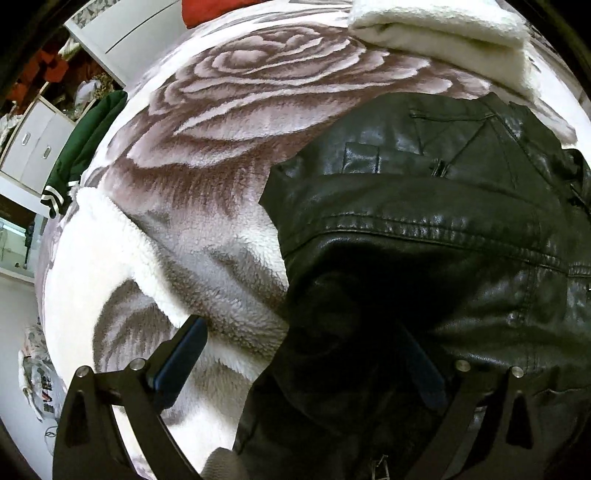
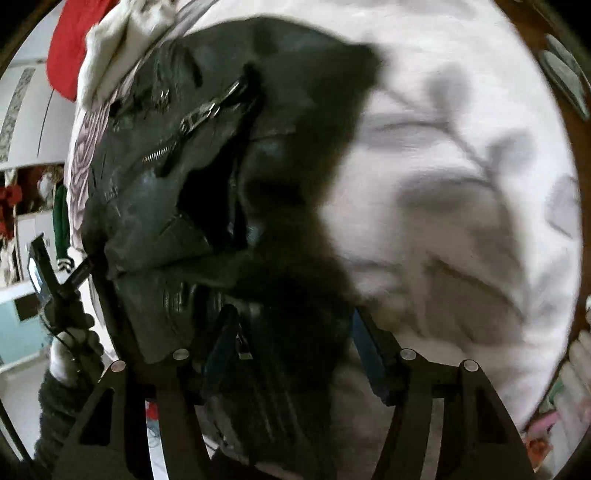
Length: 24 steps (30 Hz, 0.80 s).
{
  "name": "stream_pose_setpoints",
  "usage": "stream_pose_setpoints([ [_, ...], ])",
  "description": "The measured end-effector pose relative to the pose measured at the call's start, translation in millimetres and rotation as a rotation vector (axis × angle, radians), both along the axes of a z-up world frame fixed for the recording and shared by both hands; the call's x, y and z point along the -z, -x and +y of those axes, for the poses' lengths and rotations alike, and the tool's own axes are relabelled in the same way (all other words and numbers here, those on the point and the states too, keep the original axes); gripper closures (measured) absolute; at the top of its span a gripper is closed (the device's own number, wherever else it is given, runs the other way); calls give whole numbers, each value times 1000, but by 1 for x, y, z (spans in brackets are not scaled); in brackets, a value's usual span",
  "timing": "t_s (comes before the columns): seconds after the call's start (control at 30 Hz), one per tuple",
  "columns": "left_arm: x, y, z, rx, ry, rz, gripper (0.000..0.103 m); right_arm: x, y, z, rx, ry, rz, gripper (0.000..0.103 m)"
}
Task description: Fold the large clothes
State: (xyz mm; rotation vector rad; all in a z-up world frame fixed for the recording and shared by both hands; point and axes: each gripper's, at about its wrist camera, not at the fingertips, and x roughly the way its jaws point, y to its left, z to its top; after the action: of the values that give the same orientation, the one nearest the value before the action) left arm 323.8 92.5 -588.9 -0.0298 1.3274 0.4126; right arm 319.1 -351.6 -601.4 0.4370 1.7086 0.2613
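Observation:
A black leather jacket (image 1: 424, 236) lies partly folded on a fleece blanket with a rose print (image 1: 236, 122). In the left wrist view my left gripper (image 1: 299, 354) is open, its left finger over the blanket and its right finger dark against the jacket's near edge. In the right wrist view the jacket (image 2: 177, 184) shows its zippers and fills the left half. My right gripper (image 2: 295, 347) is open with jacket leather lying between and over its fingers. The left gripper and the hand holding it (image 2: 62, 295) show at the jacket's left edge.
A folded cream fleece garment (image 1: 443, 33) lies at the blanket's far end beside something red (image 1: 210, 11). A green garment with white stripes (image 1: 81, 147) hangs off the bed's left side. White cabinets (image 1: 40, 144) stand beyond. The blanket (image 2: 461, 184) spreads right of the jacket.

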Motion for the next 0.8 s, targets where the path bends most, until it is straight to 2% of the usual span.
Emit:
stream_pose_setpoints([
  [0.03, 2, 0, 3, 1, 18, -3, 0, 1, 0, 5, -22, 61, -29, 64],
  [0.07, 2, 0, 4, 3, 27, -6, 0, 3, -1, 4, -28, 121, -49, 64],
  [0.1, 2, 0, 4, 9, 28, -10, 0, 8, 1, -8, 34, 151, -31, 64],
  [0.17, 3, 0, 5, 21, 34, -20, 0, 13, 6, -18, 111, 166, -2, 64],
  [0.27, 0, 2, 9, 21, 47, -29, 0, 10, 8, -8, 80, 196, -13, 65],
  [0.4, -33, 15, -8, 71, -19, -56, 0, -20, 18, 4, 41, 240, 22, 63],
  [0.5, -67, 37, -33, 103, -45, -91, 0, -57, 35, 5, -5, 309, -4, 39],
  [0.63, -99, 72, -79, 108, -142, -91, 0, -93, 60, -2, -38, 408, -23, 37],
  [0.7, -102, 91, -112, 110, -241, -62, 0, -105, 67, -14, -57, 446, -32, 33],
  [0.8, -95, 119, -156, 122, -344, -20, 0, -110, 73, -29, -109, 498, -50, 31],
])
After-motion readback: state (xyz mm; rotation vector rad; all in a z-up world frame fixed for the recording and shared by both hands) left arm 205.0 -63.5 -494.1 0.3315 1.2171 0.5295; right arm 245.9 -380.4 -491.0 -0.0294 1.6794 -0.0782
